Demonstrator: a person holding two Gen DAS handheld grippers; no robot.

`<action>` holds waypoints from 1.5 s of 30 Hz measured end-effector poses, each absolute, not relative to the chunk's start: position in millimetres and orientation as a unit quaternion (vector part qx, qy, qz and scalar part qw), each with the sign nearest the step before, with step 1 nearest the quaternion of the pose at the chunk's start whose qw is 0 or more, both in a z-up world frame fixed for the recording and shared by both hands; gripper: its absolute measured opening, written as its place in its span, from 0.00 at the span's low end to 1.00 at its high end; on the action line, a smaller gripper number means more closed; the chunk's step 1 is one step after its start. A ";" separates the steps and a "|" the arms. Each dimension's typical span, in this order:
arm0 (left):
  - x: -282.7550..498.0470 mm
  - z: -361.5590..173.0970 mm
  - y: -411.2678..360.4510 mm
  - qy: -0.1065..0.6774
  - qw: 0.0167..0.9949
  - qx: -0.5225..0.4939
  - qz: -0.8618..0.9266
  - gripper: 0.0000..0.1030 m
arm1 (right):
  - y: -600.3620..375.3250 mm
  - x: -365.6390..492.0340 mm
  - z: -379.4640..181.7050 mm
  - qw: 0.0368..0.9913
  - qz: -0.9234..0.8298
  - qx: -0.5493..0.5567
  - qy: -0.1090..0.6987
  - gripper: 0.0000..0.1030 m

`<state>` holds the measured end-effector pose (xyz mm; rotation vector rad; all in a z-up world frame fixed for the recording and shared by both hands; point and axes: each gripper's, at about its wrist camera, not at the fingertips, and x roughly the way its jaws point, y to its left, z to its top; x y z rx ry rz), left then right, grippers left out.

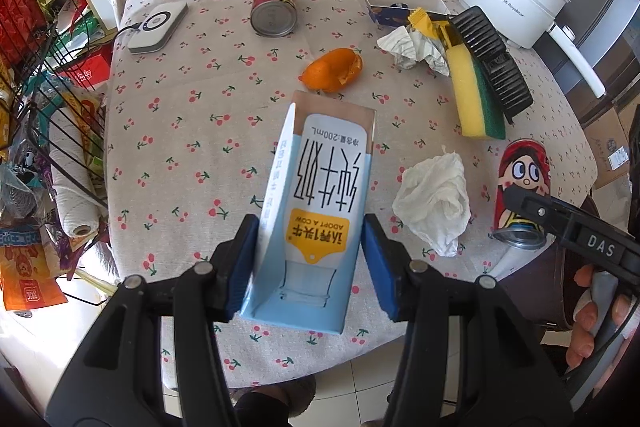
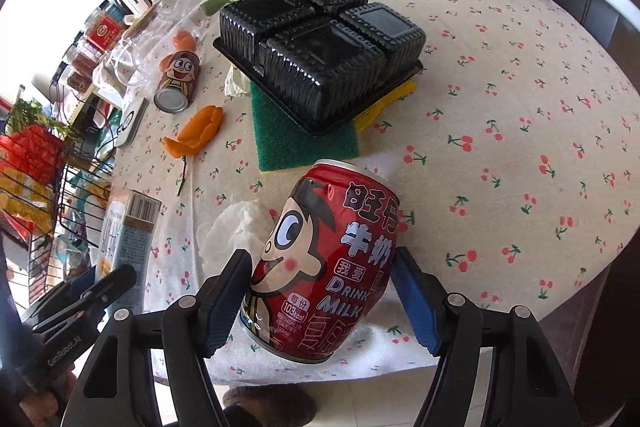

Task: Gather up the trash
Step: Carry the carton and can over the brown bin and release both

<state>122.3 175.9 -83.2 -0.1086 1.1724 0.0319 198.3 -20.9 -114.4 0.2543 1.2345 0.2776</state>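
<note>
- Left wrist view first: my left gripper point(image 1: 308, 267) has its blue pads clamped on the sides of a pale blue and white paper milk carton point(image 1: 316, 211), which tips away from me toward twelve o'clock over the cherry-print tablecloth point(image 1: 192, 107).
- Just beyond the carton at twelve o'clock lies an orange piece of citrus peel point(image 1: 332, 69); a crumpled white tissue point(image 1: 434, 203) sits at three o'clock of the carton, close beside it.
- Further out at one o'clock I see a crumpled grey-white paper wad point(image 1: 412, 47), and at eleven o'clock a second red drink can point(image 1: 274, 5) lying on its side.
- Right wrist view now: my right gripper point(image 2: 320, 301) has a red cartoon-printed metal milk can point(image 2: 324, 259) between its blue pads. The left pad touches the can; the right pad sits just at its edge, and I can't tell whether it presses.
- At twelve o'clock of that can, a black ridged plastic tray point(image 2: 320, 59) rests upside down on a green and yellow sponge point(image 2: 304, 143).
</note>
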 end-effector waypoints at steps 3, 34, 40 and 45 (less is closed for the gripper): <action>122.9 -78.8 164.3 0.550 0.834 -0.051 0.006 0.52 | -41.8 187.7 -103.4 0.799 0.133 0.127 0.572 0.70; 81.5 -98.5 -175.7 0.544 0.780 0.119 -0.285 0.52 | -368.0 60.5 -89.6 0.815 -0.066 0.194 0.542 0.71; 85.7 -120.8 -207.3 0.555 0.763 0.135 -0.304 0.52 | -399.9 42.9 -101.2 0.806 -0.095 0.203 0.548 0.71; 87.9 -121.8 -213.1 0.548 0.767 0.138 -0.304 0.69 | -411.3 37.7 -105.1 0.802 -0.102 0.201 0.554 0.71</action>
